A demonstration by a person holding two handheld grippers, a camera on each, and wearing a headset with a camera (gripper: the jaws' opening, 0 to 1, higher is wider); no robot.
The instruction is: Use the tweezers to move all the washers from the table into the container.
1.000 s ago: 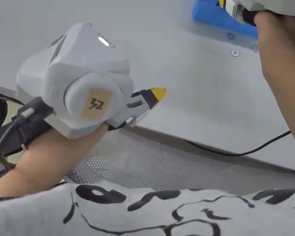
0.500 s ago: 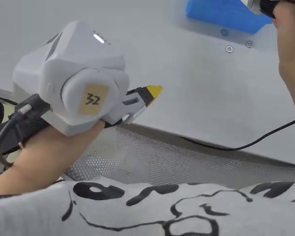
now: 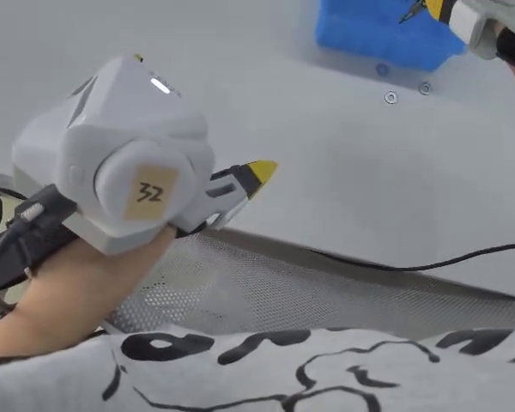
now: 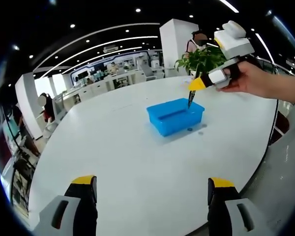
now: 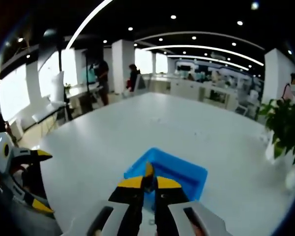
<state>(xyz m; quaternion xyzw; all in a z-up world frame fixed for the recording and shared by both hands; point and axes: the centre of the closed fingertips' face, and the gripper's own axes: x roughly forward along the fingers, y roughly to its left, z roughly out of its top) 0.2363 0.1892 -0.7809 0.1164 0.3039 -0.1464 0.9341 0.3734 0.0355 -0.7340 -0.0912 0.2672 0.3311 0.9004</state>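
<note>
The left gripper (image 4: 152, 192) hangs over the near edge of the white table (image 3: 343, 180), its two yellow-tipped jaws spread wide with nothing between them. In the head view its bulky white body sits at the near left and hides most of the jaws, so one yellow tip pokes out to the right. The right gripper (image 5: 150, 184) is far off to the right, above the blue container (image 4: 173, 126), and the top edge of the head view cuts most of it away. Its jaws are pressed together on the tweezers (image 4: 191, 97), which point down over the container's right end. The tweezer tips are thin and dark against the blue, and whether they hold anything cannot be told, nor whether they reach below the rim. In the right gripper view the jaws cover most of the tool.

Two washers (image 3: 390, 98) lie on the table just on the near side of the container, close together and clear of its wall. A third small ring sits right at the container's foot, tinged blue; whether it rests on the table or on a lip of the box is hard to make out. The container's inside is too blurred to read.

A black cable (image 3: 429, 262) runs across the near right of the table and leaves the picture. Below the table edge is a grey mesh panel (image 3: 257, 287), with a white printed shirt (image 3: 283, 369) along the bottom. A hand (image 4: 246, 81) grips the right gripper, and a plant (image 4: 201, 58) stands partly hidden behind it
</note>
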